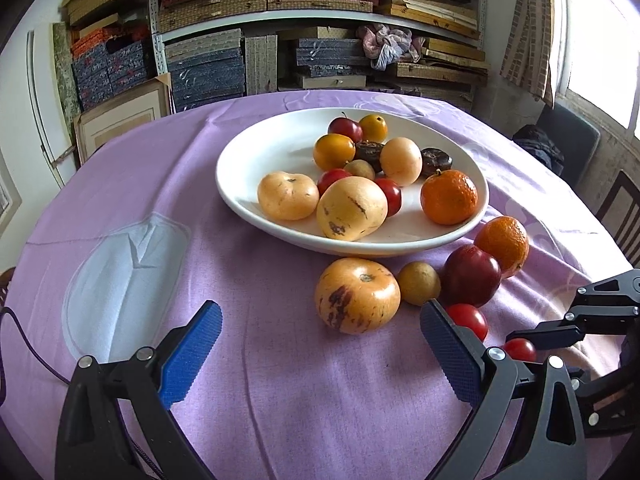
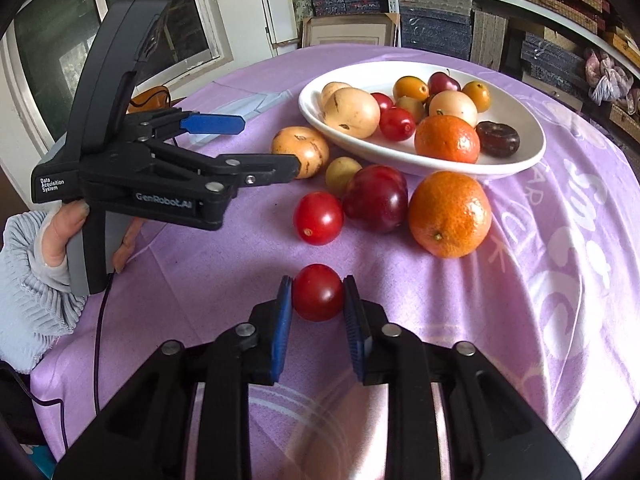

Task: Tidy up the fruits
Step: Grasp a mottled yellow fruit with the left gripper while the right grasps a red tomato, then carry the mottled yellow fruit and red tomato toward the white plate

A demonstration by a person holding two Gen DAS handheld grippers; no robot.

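Observation:
My right gripper [image 2: 318, 298] is shut on a small red tomato [image 2: 318, 292], low over the purple tablecloth [image 2: 540, 280]. The left wrist view shows that tomato [image 1: 520, 350] in the right gripper [image 1: 516, 340] at its right edge. My left gripper [image 1: 320, 320] stands open with nothing between its fingers, just short of a spotted yellow fruit [image 1: 356, 296]. Beside that fruit lie a small yellowish fruit [image 1: 418, 282], a dark red plum [image 1: 472, 276], an orange [image 1: 502, 244] and another red tomato [image 1: 468, 320]. Behind them, a white plate [image 1: 248, 184] holds several fruits.
A hand in a pale ribbed sleeve [image 2: 28, 280] holds the left gripper [image 2: 268, 146] at the left of the right wrist view. Shelves of stacked boxes [image 1: 320, 8] stand behind the round table. A chair [image 1: 616, 208] is at the right, beside a window [image 1: 600, 40].

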